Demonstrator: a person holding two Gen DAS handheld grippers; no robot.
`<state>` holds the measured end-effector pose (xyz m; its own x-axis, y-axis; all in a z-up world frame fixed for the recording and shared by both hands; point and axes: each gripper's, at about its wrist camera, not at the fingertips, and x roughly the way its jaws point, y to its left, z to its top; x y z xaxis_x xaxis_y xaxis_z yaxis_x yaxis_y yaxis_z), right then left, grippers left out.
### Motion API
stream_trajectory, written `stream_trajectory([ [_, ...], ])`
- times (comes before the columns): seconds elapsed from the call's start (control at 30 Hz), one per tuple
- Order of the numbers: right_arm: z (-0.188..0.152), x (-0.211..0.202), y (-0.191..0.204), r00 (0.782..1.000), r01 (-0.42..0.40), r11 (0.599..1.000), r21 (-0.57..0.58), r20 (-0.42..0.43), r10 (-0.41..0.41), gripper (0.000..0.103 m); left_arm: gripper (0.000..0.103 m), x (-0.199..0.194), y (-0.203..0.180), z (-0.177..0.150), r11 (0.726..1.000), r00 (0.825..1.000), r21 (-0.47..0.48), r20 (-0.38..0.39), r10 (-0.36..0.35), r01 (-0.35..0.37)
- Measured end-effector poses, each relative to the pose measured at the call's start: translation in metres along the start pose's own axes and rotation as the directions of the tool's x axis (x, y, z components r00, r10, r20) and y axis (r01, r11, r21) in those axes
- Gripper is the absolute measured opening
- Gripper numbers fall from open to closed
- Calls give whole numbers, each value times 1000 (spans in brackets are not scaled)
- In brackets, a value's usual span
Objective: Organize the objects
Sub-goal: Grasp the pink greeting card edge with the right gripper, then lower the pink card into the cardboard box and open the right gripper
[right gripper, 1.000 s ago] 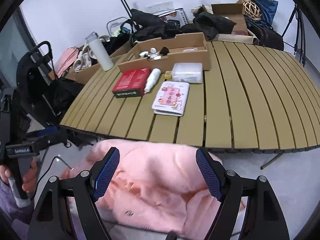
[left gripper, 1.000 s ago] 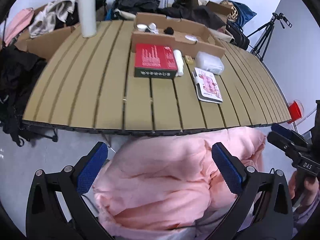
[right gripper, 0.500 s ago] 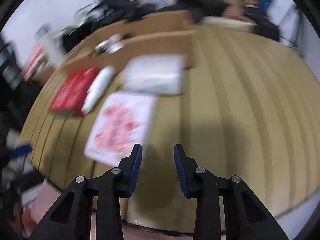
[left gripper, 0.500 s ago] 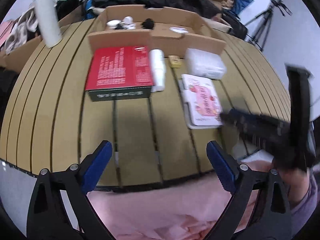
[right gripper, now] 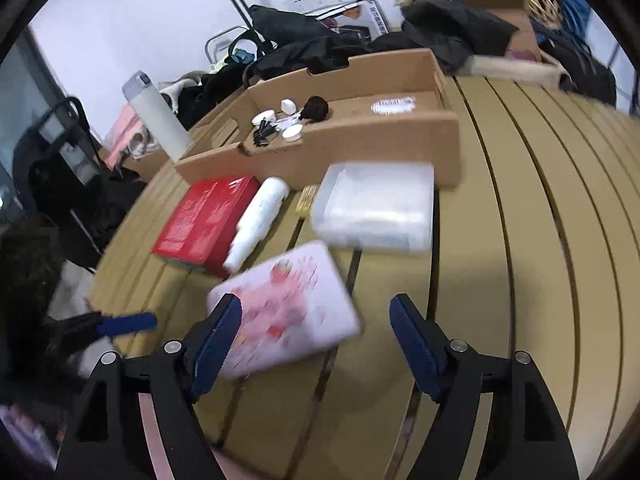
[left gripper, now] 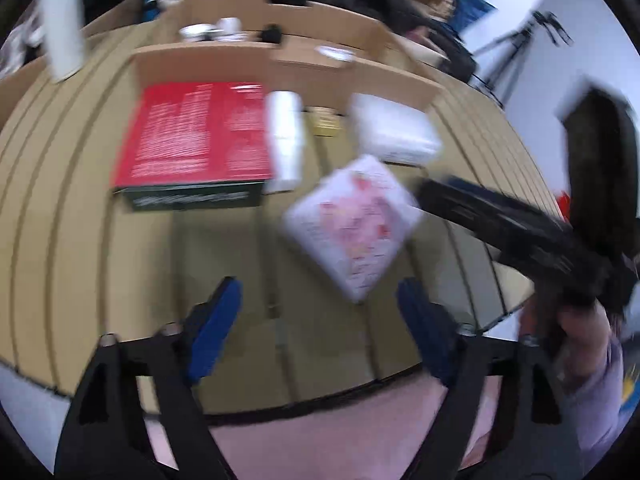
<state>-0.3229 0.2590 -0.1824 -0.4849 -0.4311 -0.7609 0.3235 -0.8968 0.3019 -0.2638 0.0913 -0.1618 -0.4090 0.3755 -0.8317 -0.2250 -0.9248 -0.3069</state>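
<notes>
Both views are motion-smeared; the left gripper (left gripper: 320, 332) and right gripper (right gripper: 316, 344) have fingers spread wide, holding nothing; the pink-printed white packet (right gripper: 286, 308) lies skewed on the slatted table (right gripper: 520, 240), its print unreadable; beyond sit a red box (right gripper: 206, 224), white bottle (right gripper: 258, 222), clear container (right gripper: 376, 208) and cardboard tray (right gripper: 400, 140).

Left claw (left gripper: 320, 336) and right claw (right gripper: 316, 344) agape.

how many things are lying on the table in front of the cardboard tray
5: red box at left, white bottle beside it, small yellow item, clear plastic case at right, pink-patterned packet nearest. Smaller items may be hidden.
</notes>
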Motion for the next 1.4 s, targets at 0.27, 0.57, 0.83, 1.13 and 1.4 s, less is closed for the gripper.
stream_trajectory([
  [0.27,-12,25,-1,995,-14,1000,-8,-103,13,43,25,21,2,-1,998,1000,-63,5,-18,18],
  [0.57,-44,8,10,998,21,1000,23,-52,-20,34,26,19,-4,-10,997,1000,-78,24,15,-13],
  [0.83,-66,-25,15,999,43,996,77,3,-43,22,23,0,-16,-27,997,999,-71,44,-5,8],
  [1.13,32,-85,8,986,49,997,61,159,-58,21,23,-50,-43,88,998,983,10,174,-57,56],
  [1.4,175,-38,-39,991,20,994,109,130,-34,21,22,-2,-24,247,998,995,6,80,-57,57],
])
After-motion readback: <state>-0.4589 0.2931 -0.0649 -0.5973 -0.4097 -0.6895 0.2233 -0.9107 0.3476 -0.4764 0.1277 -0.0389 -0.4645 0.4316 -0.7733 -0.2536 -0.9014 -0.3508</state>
